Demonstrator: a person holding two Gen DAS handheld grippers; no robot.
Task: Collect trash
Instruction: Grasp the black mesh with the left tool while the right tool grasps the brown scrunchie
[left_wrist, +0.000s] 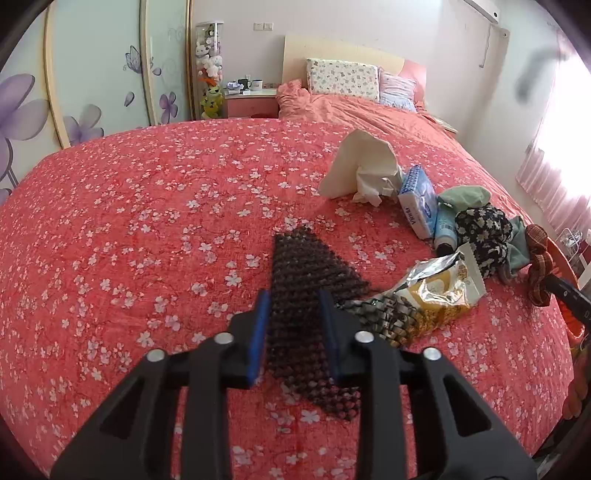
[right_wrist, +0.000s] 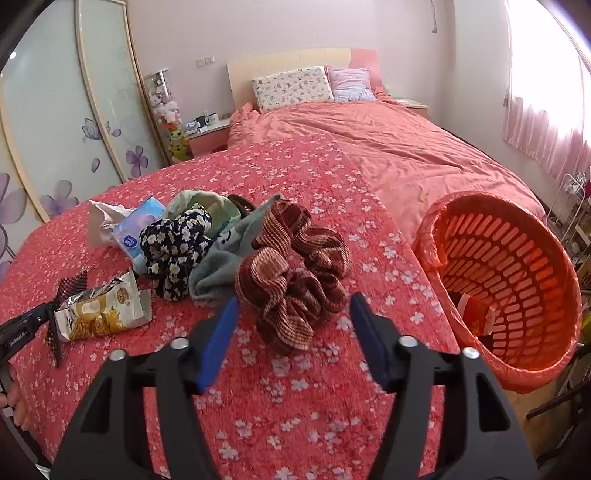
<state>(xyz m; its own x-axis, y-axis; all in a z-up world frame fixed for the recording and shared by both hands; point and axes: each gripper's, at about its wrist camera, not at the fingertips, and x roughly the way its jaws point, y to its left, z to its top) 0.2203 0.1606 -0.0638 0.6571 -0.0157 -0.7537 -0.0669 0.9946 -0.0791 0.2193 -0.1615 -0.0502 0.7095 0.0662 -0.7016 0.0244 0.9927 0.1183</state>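
Beside the bed (right_wrist: 258, 424), the orange basket (right_wrist: 554, 295) holds a red packet (right_wrist: 476, 314); the left gripper (left_wrist: 295, 325) clamps the dark mesh scrap (left_wrist: 306, 266), and the right gripper (right_wrist: 291, 332) gapes before a scrunchie (right_wrist: 291, 273).

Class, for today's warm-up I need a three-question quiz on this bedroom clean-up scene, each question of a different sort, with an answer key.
1. True or false: the left gripper is shut on the dark mesh wrapper.
2. Multiple choice: the orange basket stands (A) on the pillows, (B) at the bed's edge on the right gripper's side, (C) beside the nightstand.
3. Fill in: the open right gripper points at the brown plaid ______, which lies beside a snack bag.

Key: 1 true; 2 B; 3 scrunchie.
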